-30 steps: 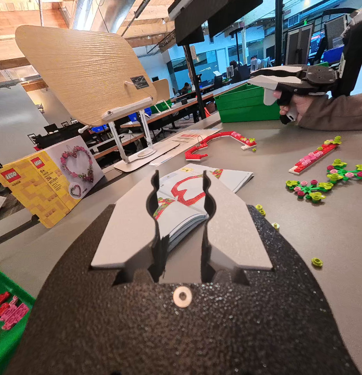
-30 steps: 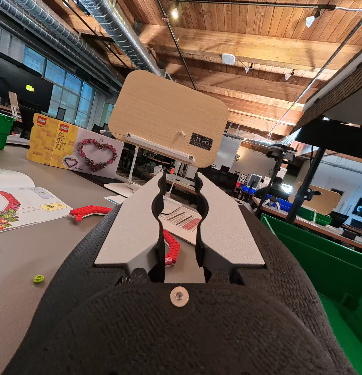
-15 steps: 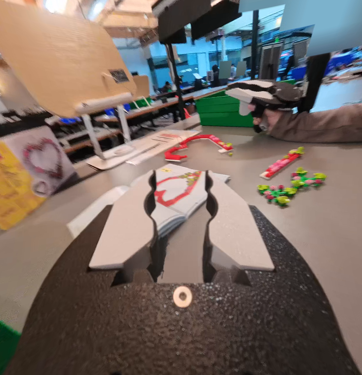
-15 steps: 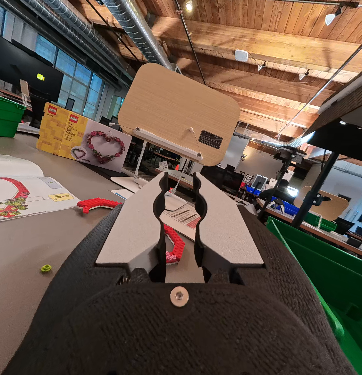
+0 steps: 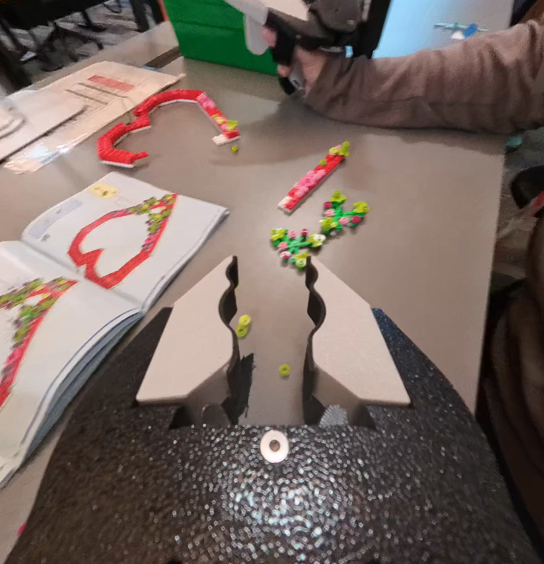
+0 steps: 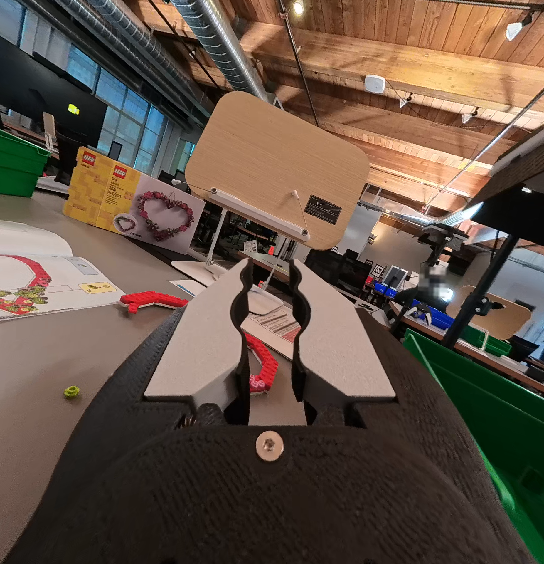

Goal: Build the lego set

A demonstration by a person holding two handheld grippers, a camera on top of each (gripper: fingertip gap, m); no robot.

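The left tool (image 5: 270, 268) hangs over the desk (image 5: 417, 274) with its fingers apart and nothing between them. Seen through the gap, two lime studs (image 5: 243, 326) lie together on the desk, and a third stud (image 5: 284, 369) lies nearer. Just beyond the fingertips sits a green sprig (image 5: 295, 244) with pink and lime blooms, and a second sprig (image 5: 343, 213) lies just right of and beyond it. To the left lies the open manual (image 5: 112, 244). Farther off are a red strip (image 5: 313, 180) topped with pink flowers and then the red half-heart frame (image 5: 160, 122).

The right tool (image 6: 270, 265), also parted and empty, is held low near the frame's flowered end (image 6: 264, 366), beside a green bin (image 6: 493, 412). Far back stand the box (image 6: 127, 207) and a wooden bookstand (image 6: 276, 171).

The step in hand looks like decorating: picking up a stud or sprig for the frame. The next move likely calls for lowering the left tool, centring one small stud between the fingers and closing gently, since such a light piece could skid away.
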